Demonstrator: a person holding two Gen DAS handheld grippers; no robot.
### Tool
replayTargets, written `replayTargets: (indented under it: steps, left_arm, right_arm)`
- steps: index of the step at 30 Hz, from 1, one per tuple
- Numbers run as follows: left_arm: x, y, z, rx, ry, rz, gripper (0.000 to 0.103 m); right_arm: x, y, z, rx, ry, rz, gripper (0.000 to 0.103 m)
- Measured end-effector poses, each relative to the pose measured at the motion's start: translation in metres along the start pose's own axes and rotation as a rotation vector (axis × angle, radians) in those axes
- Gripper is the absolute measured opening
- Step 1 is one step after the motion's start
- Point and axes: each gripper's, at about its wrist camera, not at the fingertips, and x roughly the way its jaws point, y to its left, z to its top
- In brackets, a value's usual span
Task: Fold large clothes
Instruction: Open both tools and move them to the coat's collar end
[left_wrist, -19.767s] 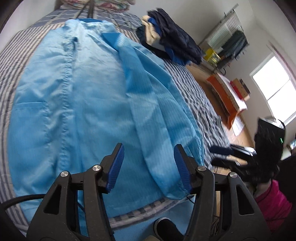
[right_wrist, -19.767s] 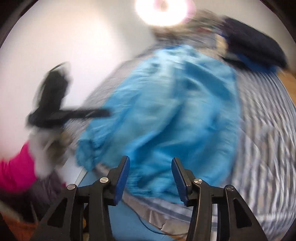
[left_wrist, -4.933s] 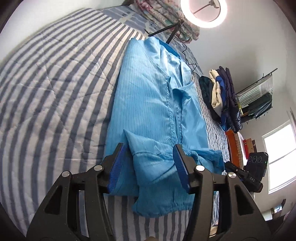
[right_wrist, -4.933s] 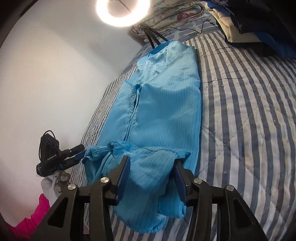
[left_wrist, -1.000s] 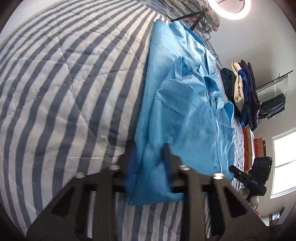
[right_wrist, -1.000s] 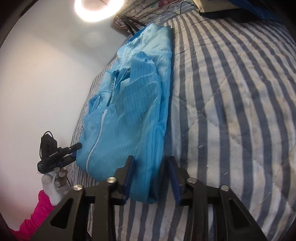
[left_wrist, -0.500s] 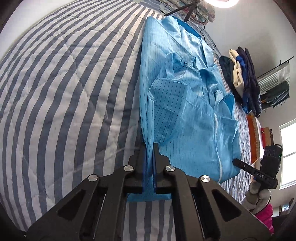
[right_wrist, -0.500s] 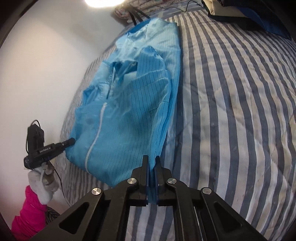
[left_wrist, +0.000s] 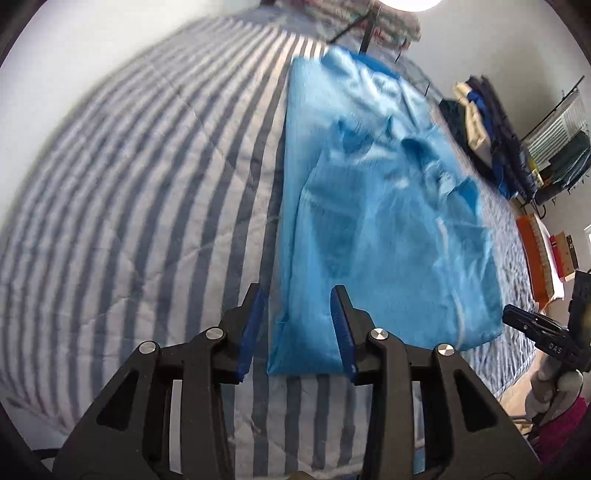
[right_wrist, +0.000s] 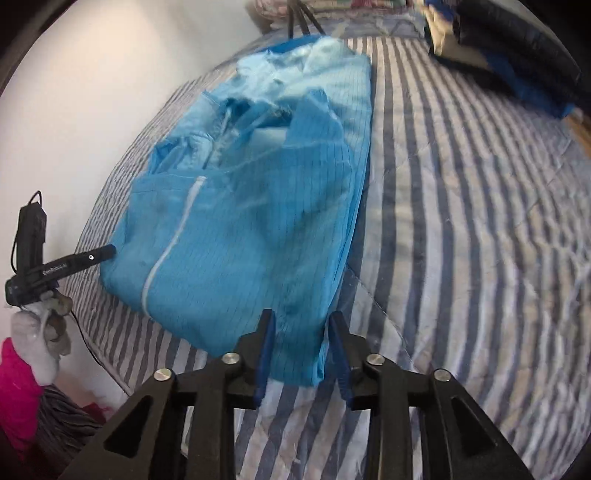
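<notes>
A thin, pinstriped blue garment (left_wrist: 376, 206), folded into a rumpled oblong, lies on a quilted striped bedspread (left_wrist: 140, 192), while the left gripper (left_wrist: 297, 328) and right gripper (right_wrist: 300, 354), jaws just parted, apparently hover clear of its near corners.

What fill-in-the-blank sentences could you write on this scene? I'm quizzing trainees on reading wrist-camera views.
1. The blue garment lies on a ____ quilt.
2. Down the garment's front runs a white ____.
3. The left gripper and the right gripper both have their jaws ____.
4. The pile of dark clothes sits at the bed's ____ end, beyond the garment.

Missing words: striped; zipper; open; far
</notes>
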Motion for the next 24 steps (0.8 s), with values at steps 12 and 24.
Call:
replayTargets:
  steps: [12, 24]
  left_arm:
    - [-0.178, -0.066, 0.035, 0.138, -0.35, -0.108, 0.037]
    - [-0.229, -0.086, 0.151, 0.125, -0.364, -0.199, 0.062]
  right_arm:
    - [-0.181, 0.072, 0.005, -0.075, -0.41, -0.07, 0.044]
    - [-0.246, 0.087, 0.082, -0.178, -0.506, -0.065, 0.06]
